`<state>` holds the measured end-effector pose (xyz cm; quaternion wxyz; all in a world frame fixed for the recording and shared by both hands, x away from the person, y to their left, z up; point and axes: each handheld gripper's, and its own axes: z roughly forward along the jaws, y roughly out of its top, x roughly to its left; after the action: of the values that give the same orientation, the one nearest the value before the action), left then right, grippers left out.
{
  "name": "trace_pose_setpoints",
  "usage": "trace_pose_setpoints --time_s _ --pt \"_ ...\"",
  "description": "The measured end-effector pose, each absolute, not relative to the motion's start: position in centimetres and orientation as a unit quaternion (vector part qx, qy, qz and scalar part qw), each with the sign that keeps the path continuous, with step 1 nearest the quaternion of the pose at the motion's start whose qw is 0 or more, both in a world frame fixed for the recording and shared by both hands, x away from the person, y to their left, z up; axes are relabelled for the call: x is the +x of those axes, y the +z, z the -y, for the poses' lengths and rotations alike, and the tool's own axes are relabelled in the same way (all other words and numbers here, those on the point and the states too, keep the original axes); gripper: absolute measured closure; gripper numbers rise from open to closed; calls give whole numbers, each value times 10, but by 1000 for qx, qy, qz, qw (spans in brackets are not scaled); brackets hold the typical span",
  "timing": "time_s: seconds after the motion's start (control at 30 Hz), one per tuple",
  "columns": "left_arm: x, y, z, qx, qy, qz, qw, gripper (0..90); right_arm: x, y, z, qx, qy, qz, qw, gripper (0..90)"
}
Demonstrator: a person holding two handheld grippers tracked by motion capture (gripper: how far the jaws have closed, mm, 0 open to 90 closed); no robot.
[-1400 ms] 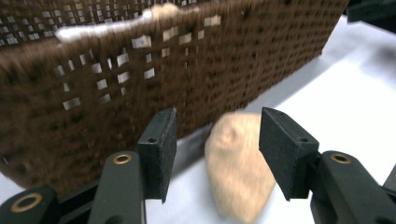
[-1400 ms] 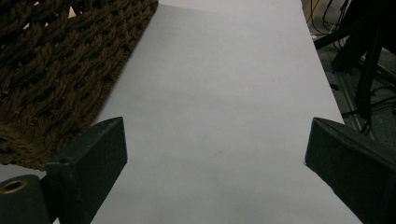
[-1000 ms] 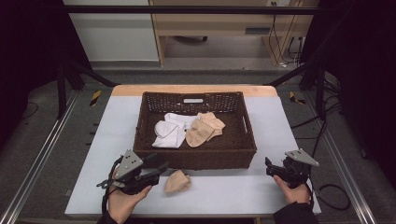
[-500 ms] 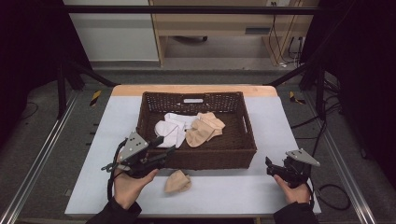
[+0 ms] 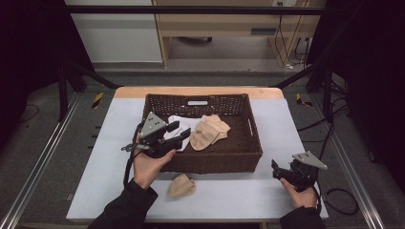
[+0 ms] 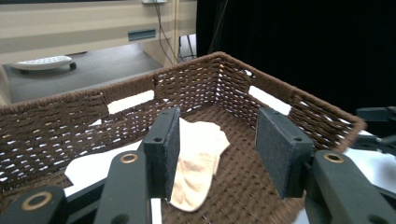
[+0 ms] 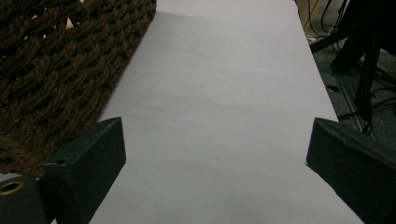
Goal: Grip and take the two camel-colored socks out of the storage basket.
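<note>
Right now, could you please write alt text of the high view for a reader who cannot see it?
A person's left gripper, jaws open and empty, hovers over the left part of a brown wicker basket holding a white cloth and beige socks. One beige sock lies on the white table in front; the right gripper rests at the right.

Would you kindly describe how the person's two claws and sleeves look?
Both the left claw and right claw are black, each topped by a grey three-cornered plate and trailing a black cable. Their flat black pads sit on arms with brass-coloured rivets. The sleeves are dark.
</note>
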<state>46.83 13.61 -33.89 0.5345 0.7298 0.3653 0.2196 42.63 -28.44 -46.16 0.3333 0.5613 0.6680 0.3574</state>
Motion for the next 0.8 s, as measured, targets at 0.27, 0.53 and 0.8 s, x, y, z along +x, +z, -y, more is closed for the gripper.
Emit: trace_pose_setpoints --time_s 0.27,0.53,0.8 --pt "503 -341 -120 726 226 -384 524 500 427 -462 285 564 358 -667 332 48" --pt "530 -351 -104 726 235 -388 518 539 427 -462 285 561 357 -668 334 49" --pt "558 -361 -95 730 238 -410 493 540 428 -463 285 563 358 -669 329 50"
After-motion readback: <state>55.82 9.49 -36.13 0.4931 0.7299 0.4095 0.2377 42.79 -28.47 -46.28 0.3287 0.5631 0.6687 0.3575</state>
